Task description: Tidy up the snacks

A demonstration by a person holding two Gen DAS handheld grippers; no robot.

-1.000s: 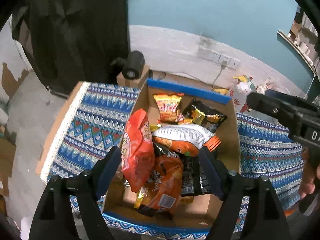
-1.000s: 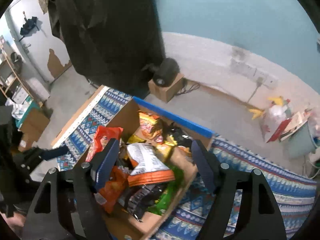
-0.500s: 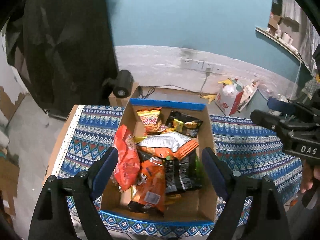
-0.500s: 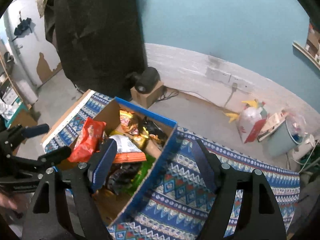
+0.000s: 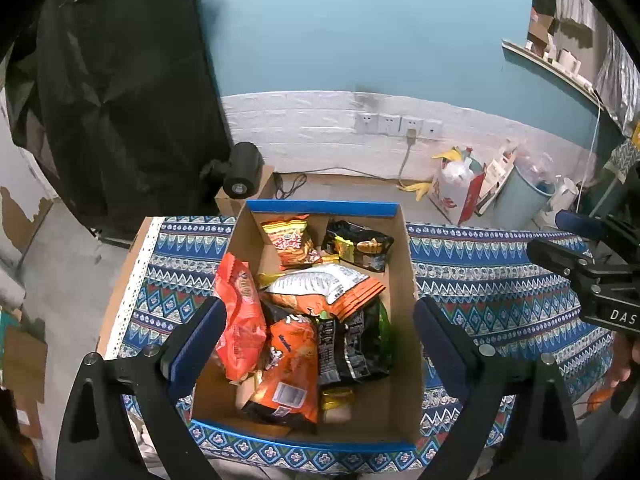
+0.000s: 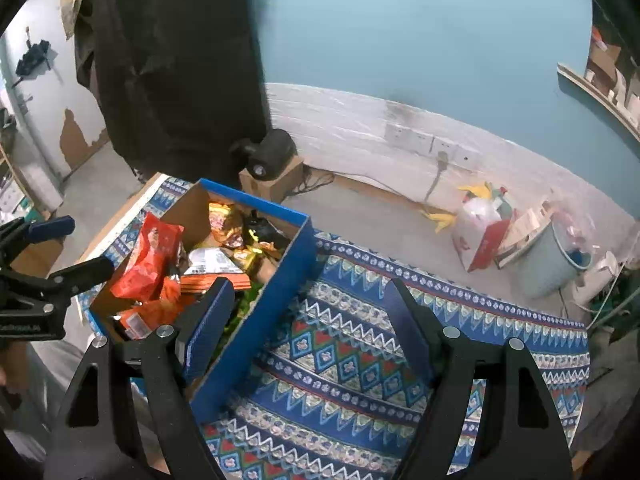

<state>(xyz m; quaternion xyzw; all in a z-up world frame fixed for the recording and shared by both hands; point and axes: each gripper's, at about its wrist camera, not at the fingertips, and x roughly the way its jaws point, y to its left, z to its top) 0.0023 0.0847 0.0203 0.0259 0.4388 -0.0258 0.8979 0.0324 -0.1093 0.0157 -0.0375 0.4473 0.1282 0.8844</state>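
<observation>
Cardboard walls with blue-taped rims hold every snack in sight: the box sits on the patterned cloth that covers the surface, and packets lie in it in a loose heap, overlapping at odd angles.

At the left of the heap a red packet leans on the box's left wall, standing above the rim. Next to it an orange packet lies flat at the near end, with a white-and-orange packet across the middle and black packets beside them. At the far end lie a small orange-yellow packet and a black-and-yellow one.

The left gripper hovers over the near half of the box, jaws released and wide, holding nothing. The right gripper hangs over the cloth just right of the box, jaws likewise spread and empty.

Such a heap fits either packets gathered into the box or a pile about to be sorted, so the stage cannot be settled. Any pick would call for a descent between the walls and a pinch on a crinkly edge; the red packet's raised top offers the easiest one.

Room inside is tight at the near end, with bare cardboard at the near right corner. To the right the cloth lies open. The surface's left edge, trimmed in white, and its far edge drop to the floor.
</observation>
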